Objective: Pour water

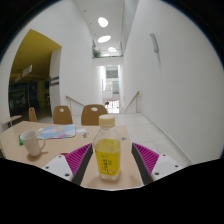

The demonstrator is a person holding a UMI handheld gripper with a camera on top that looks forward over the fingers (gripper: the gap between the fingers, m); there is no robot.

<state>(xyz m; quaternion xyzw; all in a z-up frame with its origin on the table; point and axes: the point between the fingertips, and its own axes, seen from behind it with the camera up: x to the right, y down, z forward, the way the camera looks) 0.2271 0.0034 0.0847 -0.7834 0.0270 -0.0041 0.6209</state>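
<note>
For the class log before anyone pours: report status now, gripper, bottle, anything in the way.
Gripper shut on bottle, pads at both sides. Bottle upright, cap on, yellow liquid inside. White mug on table, off to one side. Nothing between them.

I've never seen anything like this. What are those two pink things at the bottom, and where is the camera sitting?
The camera rides on a hand-held gripper and looks forward along its two fingers; the pink pads are their inner faces. Between them stands a bottle with yellow liquid and a pale cap, and the fingers seem to press on its sides. It is over a light wooden table. To one side sits a white mug. Beyond are wooden chairs and a bright white hallway.
</note>
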